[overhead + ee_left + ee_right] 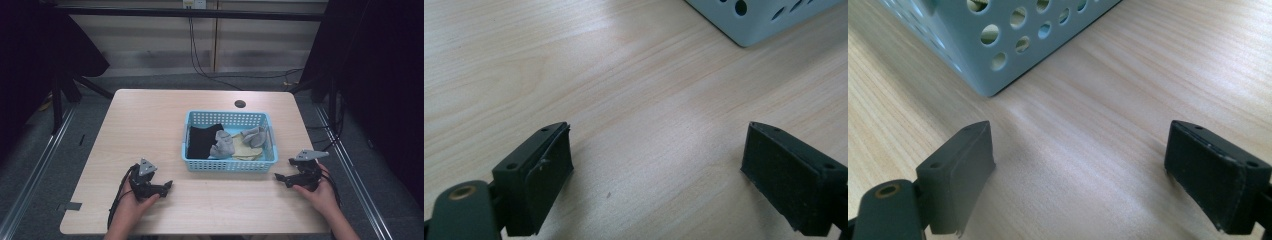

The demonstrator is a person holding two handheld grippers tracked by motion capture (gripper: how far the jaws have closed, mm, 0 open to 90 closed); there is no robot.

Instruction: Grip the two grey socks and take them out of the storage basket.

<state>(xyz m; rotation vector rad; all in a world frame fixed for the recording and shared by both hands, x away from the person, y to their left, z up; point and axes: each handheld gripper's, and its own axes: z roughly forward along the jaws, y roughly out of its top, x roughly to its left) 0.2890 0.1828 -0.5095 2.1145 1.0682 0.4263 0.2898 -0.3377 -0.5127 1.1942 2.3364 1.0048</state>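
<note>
Across the middle of the high view lies the light wooden bench [150, 130], and on its right-hand half, toward the far side, stands a pale blue perforated basket [229, 164]. Its corner also shows at the top of the left gripper view [754, 25] and, closer, at the upper left of the right gripper view [983, 60]. Inside the basket, a black cloth [201, 140] fills the left part, a yellowish cloth [244, 148] lies along the near right, and two grey socks rest on them: one near the middle [222, 144], the other at the far right [256, 136]. None of them is touched by either tool.

On the near left of the bench a hand holds the left gripper [169, 186], low over the bare wood and just short of the basket's near left corner; its jaws stand wide apart with nothing between them [656, 170]. At the near right, the right gripper [280, 178] sits just beside the basket's near right corner, its jaws likewise spread wide over bare wood [1080, 170].
</note>
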